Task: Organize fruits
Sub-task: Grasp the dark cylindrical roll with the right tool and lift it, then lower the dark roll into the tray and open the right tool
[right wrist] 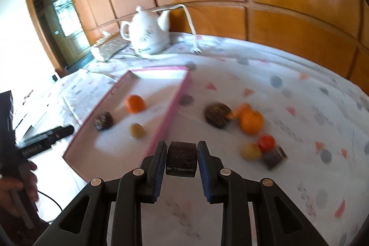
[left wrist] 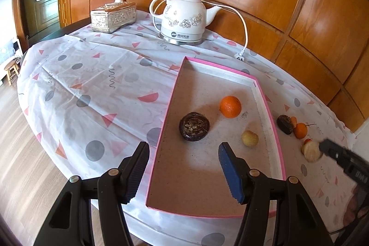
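Your pink tray [left wrist: 268, 107] sits on the patterned tablecloth [left wrist: 92, 89] with three pieces already in it: an orange [left wrist: 230, 106] toward the far side, a dark round fruit [left wrist: 194, 126] near the middle, and a small yellow fruit [left wrist: 250, 138] nearer you. That part of the sorting looks done. What is left lies on the cloth just outside the tray's right wall: a second dark fruit [right wrist: 218, 116], a second orange [right wrist: 251, 122] with a smaller orange piece touching it, a small red fruit [right wrist: 266, 142], a pale yellow fruit [right wrist: 251, 151] and a dark blocky piece [right wrist: 275, 157], all clustered close together and blurred in the right wrist view. By that count you are roughly a third of the way through. Your right gripper [right wrist: 182, 159] is clamped on a dark brown chunk [right wrist: 181, 159], both pads pressing its sides, and it hangs clear of the cloth, just beside the tray's near right corner; the likely next step is to carry it over the wall and set it down inside. Your left gripper [left wrist: 184, 173] holds nothing, its jaws standing about half apart, one finger over the cloth and the other over the tray's bare near end. At the far end of the table stand a white kettle [left wrist: 184, 17] and a tissue box [left wrist: 113, 16], apart from the work.
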A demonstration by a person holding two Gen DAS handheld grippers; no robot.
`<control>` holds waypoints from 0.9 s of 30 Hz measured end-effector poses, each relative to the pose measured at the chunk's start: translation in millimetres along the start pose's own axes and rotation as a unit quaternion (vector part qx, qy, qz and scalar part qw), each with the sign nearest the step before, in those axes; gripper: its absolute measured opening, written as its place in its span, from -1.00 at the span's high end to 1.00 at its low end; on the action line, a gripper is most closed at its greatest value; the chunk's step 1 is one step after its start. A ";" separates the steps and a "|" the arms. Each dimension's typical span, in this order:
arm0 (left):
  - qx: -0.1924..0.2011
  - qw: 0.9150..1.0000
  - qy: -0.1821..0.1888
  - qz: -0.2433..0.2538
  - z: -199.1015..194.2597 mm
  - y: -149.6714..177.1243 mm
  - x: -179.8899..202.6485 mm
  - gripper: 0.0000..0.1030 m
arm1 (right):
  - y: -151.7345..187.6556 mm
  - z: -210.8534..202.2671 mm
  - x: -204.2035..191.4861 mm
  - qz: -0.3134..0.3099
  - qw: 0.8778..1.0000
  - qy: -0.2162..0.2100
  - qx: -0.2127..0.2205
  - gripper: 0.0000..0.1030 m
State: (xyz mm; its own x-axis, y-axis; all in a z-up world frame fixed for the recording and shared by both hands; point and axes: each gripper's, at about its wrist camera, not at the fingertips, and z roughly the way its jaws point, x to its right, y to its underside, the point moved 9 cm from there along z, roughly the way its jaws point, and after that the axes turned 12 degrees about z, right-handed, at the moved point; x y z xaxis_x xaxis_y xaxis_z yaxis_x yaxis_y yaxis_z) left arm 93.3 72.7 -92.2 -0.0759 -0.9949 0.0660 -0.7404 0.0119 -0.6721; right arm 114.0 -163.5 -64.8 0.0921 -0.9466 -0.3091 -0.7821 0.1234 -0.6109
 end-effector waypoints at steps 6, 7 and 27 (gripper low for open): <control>-0.002 1.000 -0.005 -0.008 2.1 1.7 -7.5 -0.22 | -23.2 22.5 -39.0 -0.019 0.999 -0.029 0.001 0.47; -0.002 1.000 -0.006 -0.010 2.1 1.8 -9.1 -0.22 | -26.2 28.1 -44.1 -0.022 0.999 -0.031 0.000 0.47; -0.014 0.999 -0.005 -0.031 11.8 6.3 -21.9 -0.23 | -24.4 122.3 -71.3 -0.079 0.995 0.024 -0.053 0.38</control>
State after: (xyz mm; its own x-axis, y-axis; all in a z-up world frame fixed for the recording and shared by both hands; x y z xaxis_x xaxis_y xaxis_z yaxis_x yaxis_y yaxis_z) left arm 98.2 93.4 -106.6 -0.0228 -0.9949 0.0986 -0.7620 -0.0465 -0.6459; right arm 201.8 -62.5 -117.0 0.1921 -0.9649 -0.1790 -0.8211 -0.0581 -0.5678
